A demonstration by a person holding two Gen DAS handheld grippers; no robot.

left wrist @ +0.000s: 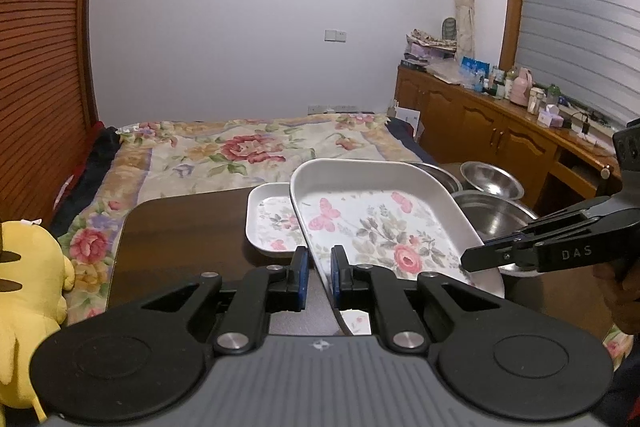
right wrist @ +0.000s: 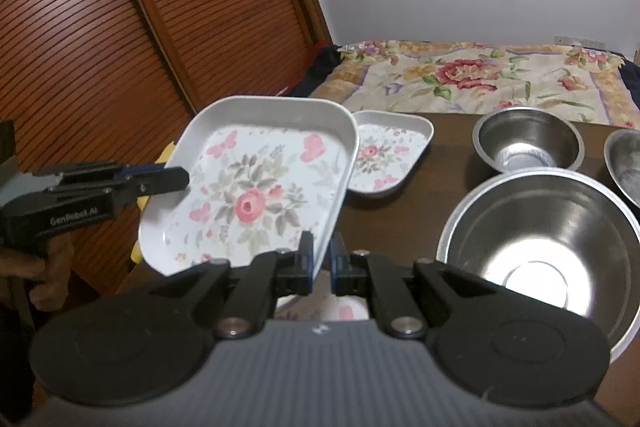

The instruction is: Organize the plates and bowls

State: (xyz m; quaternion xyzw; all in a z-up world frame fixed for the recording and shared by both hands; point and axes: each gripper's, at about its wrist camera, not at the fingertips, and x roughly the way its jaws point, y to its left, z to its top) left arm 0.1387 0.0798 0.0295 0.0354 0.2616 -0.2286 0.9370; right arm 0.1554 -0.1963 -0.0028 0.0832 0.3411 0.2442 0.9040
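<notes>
Large floral tray (left wrist: 384, 227) lifted off the dark wooden table (left wrist: 184, 239) and tilted, gripped on two opposite rims. Left gripper (left wrist: 320, 277) with blue pads (left wrist: 303, 277) set either side of the near rim, jaws narrowed to a small gap with the tray's edge running between them, one pad against the rim, contact of the other hard to judge. Right gripper (right wrist: 321, 261) likewise closed down to a narrow slot over the opposite rim, edge of the tray passing between its pads. Seen from the left wrist view, right gripper reaching in from the right side across the tray's corner; seen from the right wrist view, left gripper reaching in from the left. Small floral tray (right wrist: 386, 155) flat on the table just beyond the big one, partly hidden behind it. Big steel bowl (right wrist: 552, 247) on the table to the right of the trays, a smaller steel bowl (right wrist: 528, 141) behind it, and the rim of a third bowl (right wrist: 626, 167) at the far right edge. Bed with a flowered quilt (left wrist: 240, 151) beyond the table, a yellow plush toy (left wrist: 28, 303) at the left.
</notes>
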